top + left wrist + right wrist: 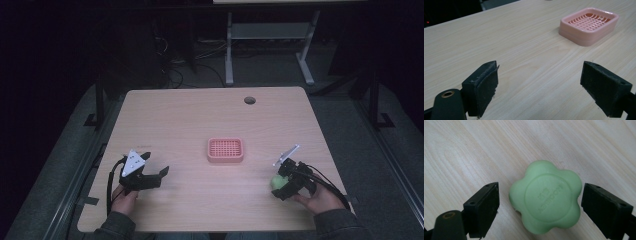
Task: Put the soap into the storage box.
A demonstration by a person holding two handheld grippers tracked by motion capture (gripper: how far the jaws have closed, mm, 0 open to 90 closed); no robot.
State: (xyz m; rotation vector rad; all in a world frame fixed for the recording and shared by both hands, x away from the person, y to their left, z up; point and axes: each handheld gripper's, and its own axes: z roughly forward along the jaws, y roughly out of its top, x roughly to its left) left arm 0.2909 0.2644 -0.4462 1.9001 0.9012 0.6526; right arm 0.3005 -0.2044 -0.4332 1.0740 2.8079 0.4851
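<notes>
A flower-shaped green soap (547, 199) lies flat on the wooden table (200, 125), seen at the front right as a green lump (276, 181). My right gripper (540, 206) is open with one jaw on each side of the soap, small gaps left on both sides. A pink slatted soap dish (225, 150) sits empty at the table's middle, also the pink dish (589, 25) ahead of my left gripper (546, 87). That left gripper (152, 175) is open near the front left edge, nothing between its jaws.
A round cable hole (249, 100) is at the table's far side. Beyond the table stand a metal desk frame (270, 45) and loose cables on a dark floor. Bare tabletop lies between the two grippers.
</notes>
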